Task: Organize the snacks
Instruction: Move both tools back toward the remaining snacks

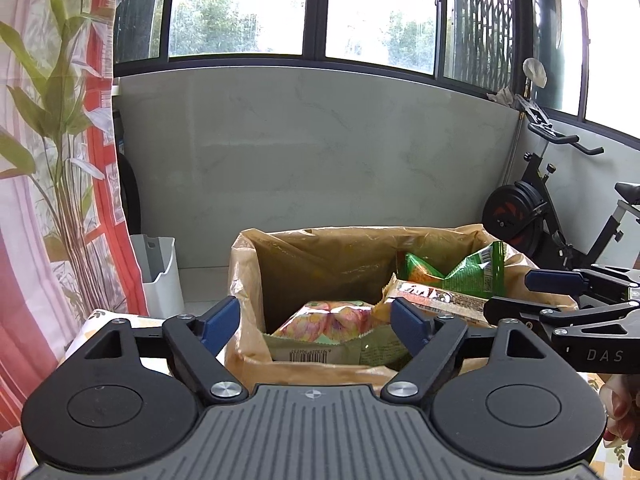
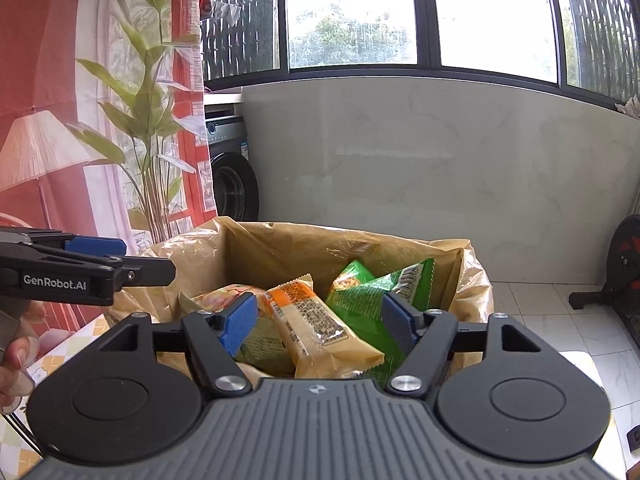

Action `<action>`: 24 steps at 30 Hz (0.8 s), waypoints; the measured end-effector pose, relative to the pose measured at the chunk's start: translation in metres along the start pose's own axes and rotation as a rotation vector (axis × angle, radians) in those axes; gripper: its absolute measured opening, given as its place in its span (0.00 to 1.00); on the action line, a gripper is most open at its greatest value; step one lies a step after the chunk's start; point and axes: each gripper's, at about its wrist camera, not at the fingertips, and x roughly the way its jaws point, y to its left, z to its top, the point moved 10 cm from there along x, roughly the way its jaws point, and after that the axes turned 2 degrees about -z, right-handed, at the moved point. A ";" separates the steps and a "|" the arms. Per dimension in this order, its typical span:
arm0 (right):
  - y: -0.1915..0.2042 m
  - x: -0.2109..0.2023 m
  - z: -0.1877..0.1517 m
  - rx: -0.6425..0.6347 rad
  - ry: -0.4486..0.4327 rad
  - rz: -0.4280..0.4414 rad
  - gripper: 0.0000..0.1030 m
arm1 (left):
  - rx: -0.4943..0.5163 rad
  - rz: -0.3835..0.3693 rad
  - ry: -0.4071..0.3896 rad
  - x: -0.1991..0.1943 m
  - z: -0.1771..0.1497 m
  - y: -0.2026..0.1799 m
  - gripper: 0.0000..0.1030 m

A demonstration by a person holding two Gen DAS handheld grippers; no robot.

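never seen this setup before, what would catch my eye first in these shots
Probably the brown plastic-lined bag standing open in the middle, with snack packets inside: a green one on the right, an orange-and-cream bar across the centre. Then the open left hand-held gripper and right hand-held gripper, both over its near rim.

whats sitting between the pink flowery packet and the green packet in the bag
In the right wrist view, an orange snack bar lies between the pink flowery packet and the green packet, inside the yellowish bag.

"GenRobot.AI" on left tongs, "DAS", perhaps cropped, on right tongs
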 end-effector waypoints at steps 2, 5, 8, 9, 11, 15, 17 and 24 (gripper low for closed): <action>0.000 -0.006 -0.003 0.006 -0.001 0.002 0.74 | -0.007 0.001 0.001 -0.008 -0.003 0.001 0.84; 0.001 -0.015 -0.007 0.012 -0.003 0.003 0.75 | -0.017 -0.004 0.008 -0.019 -0.009 0.004 0.84; 0.001 -0.024 -0.011 0.032 -0.007 0.010 0.76 | -0.022 0.000 0.009 -0.031 -0.017 0.007 0.84; 0.001 -0.026 -0.013 0.035 -0.007 0.011 0.76 | -0.024 0.002 0.009 -0.035 -0.020 0.009 0.84; 0.002 -0.032 -0.016 0.036 -0.006 0.011 0.77 | -0.034 0.006 0.009 -0.042 -0.026 0.012 0.85; 0.007 -0.041 -0.024 0.027 -0.011 0.018 0.78 | -0.062 0.008 0.020 -0.054 -0.041 0.018 0.87; 0.010 -0.045 -0.029 0.030 -0.009 0.022 0.78 | -0.068 0.017 0.024 -0.059 -0.049 0.021 0.87; 0.023 -0.052 -0.049 0.040 0.009 0.048 0.78 | -0.103 0.061 0.032 -0.068 -0.076 0.032 0.87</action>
